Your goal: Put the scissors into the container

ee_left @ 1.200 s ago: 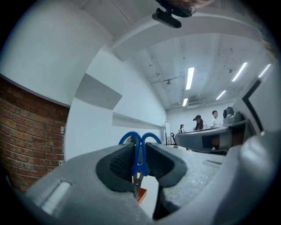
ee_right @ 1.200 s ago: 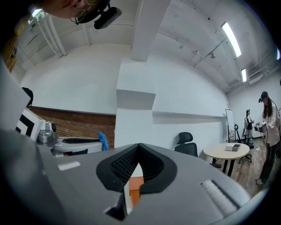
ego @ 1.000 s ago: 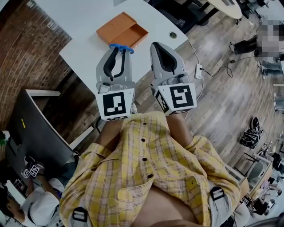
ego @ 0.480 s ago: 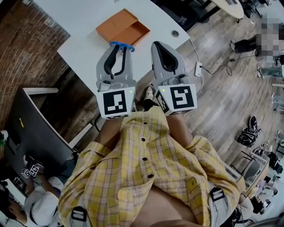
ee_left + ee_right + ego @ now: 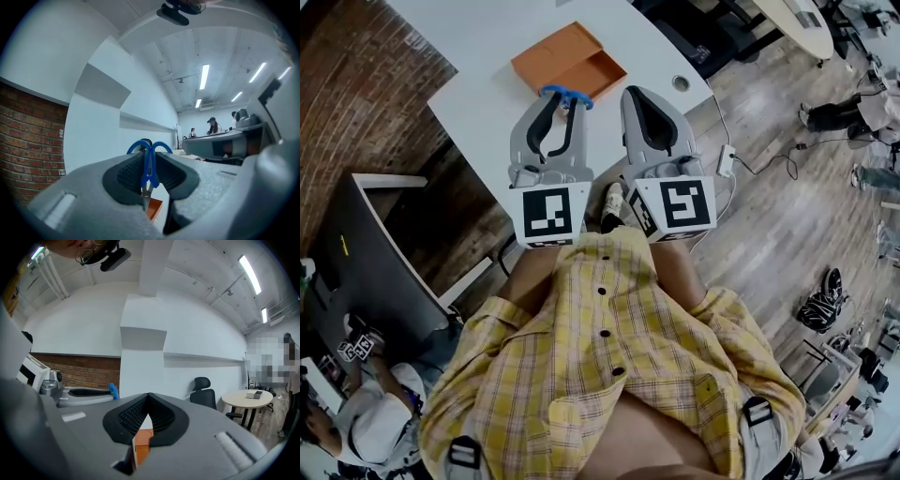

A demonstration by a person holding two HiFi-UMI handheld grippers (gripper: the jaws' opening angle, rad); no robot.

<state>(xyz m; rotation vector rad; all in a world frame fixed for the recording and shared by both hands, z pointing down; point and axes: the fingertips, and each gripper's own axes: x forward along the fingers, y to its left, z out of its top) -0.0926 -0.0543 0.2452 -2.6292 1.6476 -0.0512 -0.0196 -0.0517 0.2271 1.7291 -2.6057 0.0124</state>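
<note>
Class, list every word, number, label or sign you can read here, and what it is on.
None can be read.
The marker cubes on the left gripper and right gripper bear only black-and-white square patterns, no letters.
The orange container and blue scissors show no print.

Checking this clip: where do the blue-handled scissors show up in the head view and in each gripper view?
Head view: blue-handled scissors at the tip of the left claw, upper centre, by the container's near edge.
Left gripper view: centre, clamped between the jaws, handle loops up.
Right gripper view: only a blue handle tip, left of centre.
Shared landmark: the open orange box container.
</note>
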